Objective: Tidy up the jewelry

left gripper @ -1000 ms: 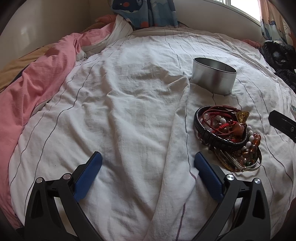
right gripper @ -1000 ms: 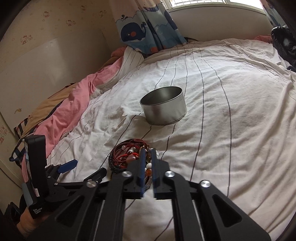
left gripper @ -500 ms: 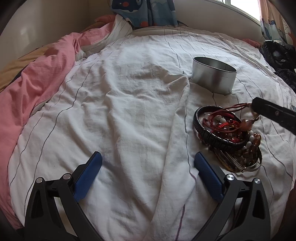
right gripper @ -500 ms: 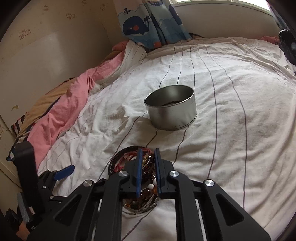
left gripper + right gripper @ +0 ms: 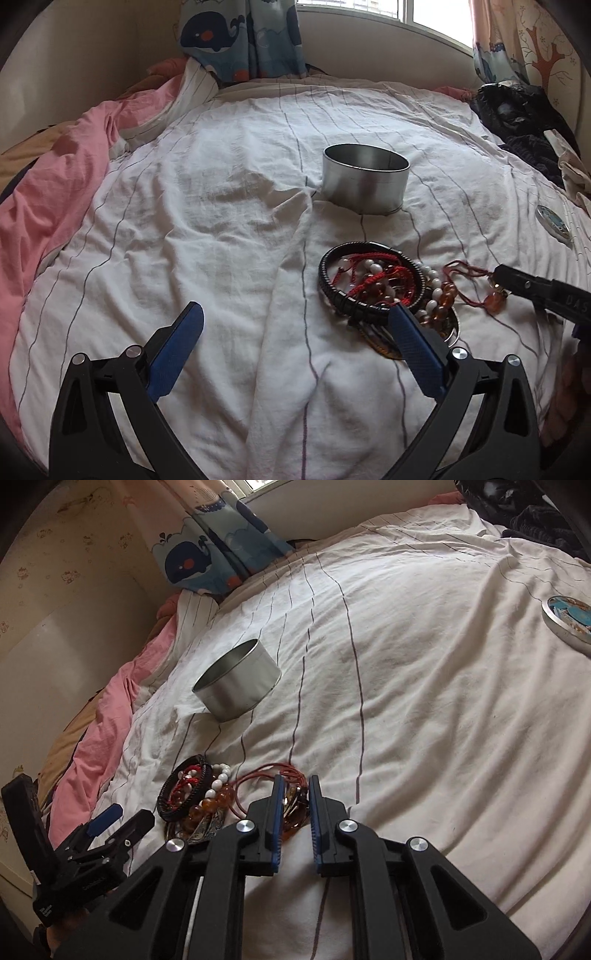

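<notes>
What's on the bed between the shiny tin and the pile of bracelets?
Nothing: just bare striped sheet lies between the tin and the bracelets, clearest in the left wrist view.

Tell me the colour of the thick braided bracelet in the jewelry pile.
Black; the thick braided bracelet shows best in the left wrist view.

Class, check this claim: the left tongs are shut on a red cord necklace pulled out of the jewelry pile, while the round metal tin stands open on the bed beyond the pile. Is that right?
Not quite. It is the right tongs that are shut on the red cord necklace; the left tongs are open and hold nothing, as the left wrist view shows. The rest stands: the necklace trails out of the jewelry pile, and the round metal tin stands open on the bed beyond it.
</notes>
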Action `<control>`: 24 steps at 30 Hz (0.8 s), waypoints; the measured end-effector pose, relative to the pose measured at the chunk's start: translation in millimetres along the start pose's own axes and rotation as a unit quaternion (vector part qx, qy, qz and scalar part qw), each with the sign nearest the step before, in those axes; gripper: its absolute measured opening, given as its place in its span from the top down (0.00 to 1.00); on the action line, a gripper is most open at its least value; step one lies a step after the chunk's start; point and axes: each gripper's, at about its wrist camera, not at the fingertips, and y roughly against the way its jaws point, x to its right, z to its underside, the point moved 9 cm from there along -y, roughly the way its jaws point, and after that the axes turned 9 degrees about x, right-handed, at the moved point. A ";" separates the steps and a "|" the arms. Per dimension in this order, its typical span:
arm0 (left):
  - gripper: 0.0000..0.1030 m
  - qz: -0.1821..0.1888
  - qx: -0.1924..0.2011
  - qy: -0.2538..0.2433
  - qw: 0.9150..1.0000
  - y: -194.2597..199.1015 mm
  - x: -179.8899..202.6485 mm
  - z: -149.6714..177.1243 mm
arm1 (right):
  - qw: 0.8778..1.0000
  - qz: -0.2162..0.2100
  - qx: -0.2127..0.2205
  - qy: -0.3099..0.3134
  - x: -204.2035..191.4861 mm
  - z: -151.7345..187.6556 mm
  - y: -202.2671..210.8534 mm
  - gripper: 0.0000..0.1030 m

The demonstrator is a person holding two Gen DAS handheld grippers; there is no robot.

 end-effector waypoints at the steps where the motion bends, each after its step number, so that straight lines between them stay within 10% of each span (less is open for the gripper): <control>1: 0.06 0.010 0.000 -0.005 1.000 -1.3 4.8 -3.2 | 1.000 0.001 0.001 0.000 0.5 0.6 -0.6 0.86; 6: 0.06 0.050 -0.013 0.014 0.999 -18.2 15.4 -14.1 | 1.000 0.006 -0.004 0.004 1.7 3.6 -3.7 0.86; 24: 0.13 -0.002 -0.024 0.016 1.000 -42.4 -9.7 -21.5 | 1.000 0.012 -0.005 0.024 -2.8 4.9 -7.6 0.75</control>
